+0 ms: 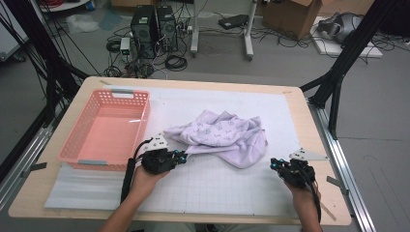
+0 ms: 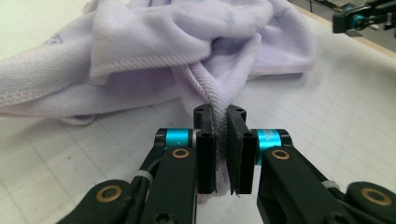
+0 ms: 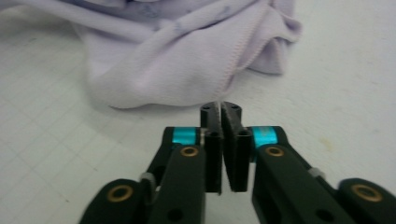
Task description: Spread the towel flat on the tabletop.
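Note:
A crumpled lilac cloth [image 1: 222,133] with a faint print lies on the white gridded mat [image 1: 217,186] in the middle of the table. My left gripper [image 1: 185,155] sits at the cloth's near-left edge. In the left gripper view its jaws [image 2: 219,112] are shut on a gathered fold of the cloth [image 2: 187,42], which runs down between the pads. My right gripper [image 1: 273,163] rests at the cloth's near-right corner. In the right gripper view it [image 3: 220,109] is shut, with a thin sliver of the cloth's hem [image 3: 187,60] pinched at the tips.
A pink plastic basket [image 1: 72,140] stands empty on the left of the table, just beyond my left hand. The table's wooden edge [image 1: 319,145] runs close on the right. Black frame legs, computers and cables stand on the floor behind.

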`<state>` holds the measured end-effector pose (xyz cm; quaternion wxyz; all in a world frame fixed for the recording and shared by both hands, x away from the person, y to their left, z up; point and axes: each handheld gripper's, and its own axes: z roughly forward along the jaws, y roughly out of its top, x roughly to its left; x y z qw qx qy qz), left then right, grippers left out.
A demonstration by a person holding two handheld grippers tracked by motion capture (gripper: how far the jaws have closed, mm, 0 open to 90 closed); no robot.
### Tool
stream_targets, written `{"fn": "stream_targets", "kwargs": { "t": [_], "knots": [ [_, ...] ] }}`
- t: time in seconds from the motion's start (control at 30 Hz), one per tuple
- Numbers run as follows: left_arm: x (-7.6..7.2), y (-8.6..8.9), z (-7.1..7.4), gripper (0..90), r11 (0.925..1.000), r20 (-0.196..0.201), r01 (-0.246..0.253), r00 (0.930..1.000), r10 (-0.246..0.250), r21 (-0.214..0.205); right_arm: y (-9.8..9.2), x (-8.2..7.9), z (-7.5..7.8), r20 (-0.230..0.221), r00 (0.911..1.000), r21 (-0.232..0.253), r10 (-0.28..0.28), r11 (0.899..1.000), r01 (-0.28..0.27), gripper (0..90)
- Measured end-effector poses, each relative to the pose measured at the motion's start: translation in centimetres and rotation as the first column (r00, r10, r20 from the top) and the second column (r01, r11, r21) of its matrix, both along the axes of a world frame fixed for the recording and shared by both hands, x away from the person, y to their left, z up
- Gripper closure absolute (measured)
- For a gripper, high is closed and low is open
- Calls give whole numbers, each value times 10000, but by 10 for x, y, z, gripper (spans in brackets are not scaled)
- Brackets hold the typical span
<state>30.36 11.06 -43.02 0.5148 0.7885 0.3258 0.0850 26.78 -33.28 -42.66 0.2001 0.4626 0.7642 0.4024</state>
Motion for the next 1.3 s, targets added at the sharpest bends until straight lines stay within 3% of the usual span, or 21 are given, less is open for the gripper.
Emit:
{"fn": "stream_targets", "kwargs": {
  "t": [0.17, 0.23, 0.3, 0.33, 0.4, 0.47, 0.5, 0.57, 0.7, 0.87, 0.9, 0.93, 0.97, 1.0, 1.07, 1.13, 1.2, 1.3],
  "knots": [
    [-8, 6, 3, 830, 9998, 175, 86, 9998, -83, -151, -3, -1, -3, -146, 9999, 289, 6, 9996, -2, 735],
    [-8, 6, 2, 829, 9993, 49, 108, 9999, -107, -344, 4, 3, -8, -338, 9994, 561, 90, 9984, -71, 623],
    [-8, 7, 1, 830, 9991, 37, 113, 9999, -111, -402, 13, 8, -14, -410, 9985, 510, 374, 9981, -353, 592],
    [-9, 7, 1, 830, 9992, 33, 102, 9999, -101, -393, 20, 12, -17, -385, 9987, 330, 321, 9990, -308, 543],
    [-9, 8, 1, 830, 9989, 5, 87, 10000, -86, -471, 29, 19, -22, -391, 9987, 174, 325, 9993, -319, 531],
    [-9, 9, 0, 829, 9989, 47, 5, 10000, -2, -478, 38, 26, -25, -474, 9982, -357, 377, 9986, -394, 578],
    [-9, 10, -1, 829, 9988, 20, 13, 10000, -13, -496, 40, 27, -24, -387, 9986, -583, 362, 9976, -384, 710],
    [-10, 11, -2, 829, 9987, -9, -50, 10000, 49, -509, 39, 27, -25, -449, 9973, -419, 579, 9973, -597, 880],
    [-16, 12, -3, 834, 9989, 78, -58, 10000, 61, -468, 35, 21, -23, -414, 9955, -574, 850, 9945, -873, 896],
    [-30, 19, -6, 834, 9970, 25, -146, 9999, 149, -759, 22, 4, -16, -181, 9990, 88, 411, 9991, -410, 888],
    [-34, 20, -7, 835, 9956, 3, -174, 9998, 175, -919, 21, 3, -16, -86, 9993, 159, 369, 9992, -368, 766],
    [-38, 22, -7, 835, 9951, -3, -189, 9998, 190, -973, 22, 4, -18, -67, 9999, 101, 114, 9999, -113, 564],
    [-43, 25, -8, 835, 9946, -15, -214, 9998, 213, -1019, 24, 7, -21, -266, 9995, 189, -161, 9997, 166, 507],
    [-46, 26, -8, 835, 9946, 3, -236, 9997, 238, -1006, 28, 10, -24, -487, 9988, 359, -71, 9993, 89, 501],
    [-56, 30, -9, 835, 9940, -25, -211, 9998, 210, -1070, 41, 15, -25, -489, 9988, -322, -20, 9995, 5, 493],
    [-64, 33, -9, 835, 9944, 6, -203, 9998, 205, -1038, 52, 18, -24, -472, 9984, -616, -312, 9977, 283, 574],
    [-68, 35, -9, 835, 9938, 28, -255, 9997, 260, -1078, 54, 21, -24, -503, 9975, -472, -499, 9978, 475, 817],
    [-72, 40, -8, 835, 9928, 61, -304, 9995, 313, -1157, 52, 15, -21, -665, 9958, -310, -631, 9976, 611, 834]
  ]
}}
